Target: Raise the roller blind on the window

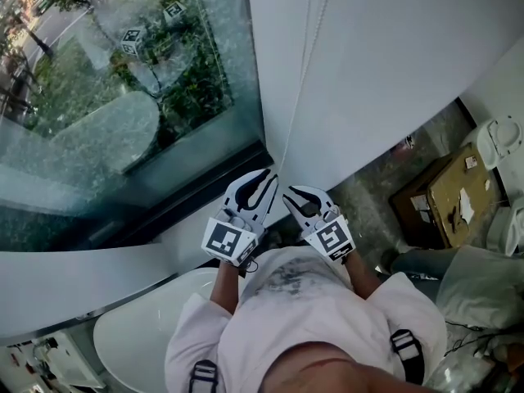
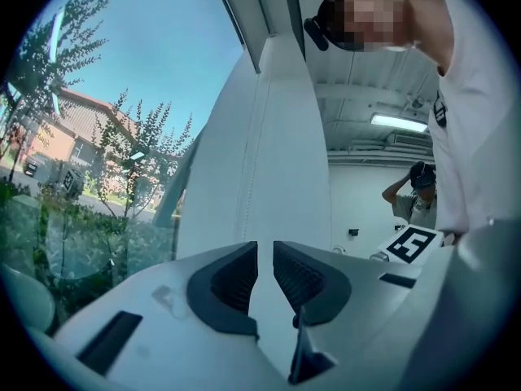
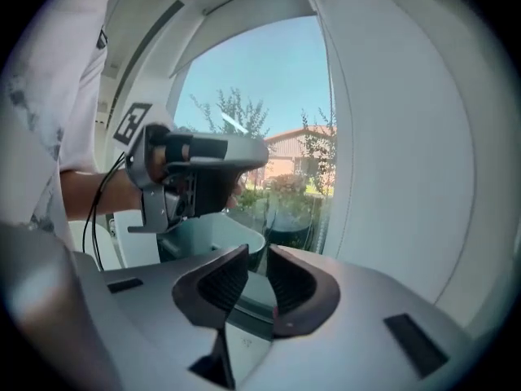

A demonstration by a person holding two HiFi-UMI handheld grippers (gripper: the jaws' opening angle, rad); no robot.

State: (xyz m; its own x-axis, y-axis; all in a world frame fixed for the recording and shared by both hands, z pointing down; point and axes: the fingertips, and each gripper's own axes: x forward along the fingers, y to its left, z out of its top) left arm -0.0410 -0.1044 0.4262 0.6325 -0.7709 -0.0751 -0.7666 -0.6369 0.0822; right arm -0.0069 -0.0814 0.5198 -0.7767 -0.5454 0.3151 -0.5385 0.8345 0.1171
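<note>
The white roller blind (image 1: pixel 385 64) hangs lowered over the right part of the window (image 1: pixel 123 80). Its thin pull cord (image 1: pixel 304 64) runs down the blind's left edge to just above both grippers. In the head view my left gripper (image 1: pixel 268 175) points up at the cord's lower end, jaws a narrow gap apart with nothing seen between them. Close on its right, my right gripper (image 1: pixel 288 193) also has a narrow, empty gap. The left gripper view shows the blind (image 2: pixel 277 153) and the cord (image 2: pixel 256 153) straight ahead. The right gripper view shows the left gripper (image 3: pixel 191 169) and the blind (image 3: pixel 399 161).
A dark window sill (image 1: pixel 188 199) runs below the glass. A white tub-like object (image 1: pixel 139 334) sits under my left arm. A cardboard box (image 1: pixel 446 199) and white fixtures (image 1: pixel 499 142) stand on the floor at right. Another person (image 2: pixel 415 194) stands far back in the room.
</note>
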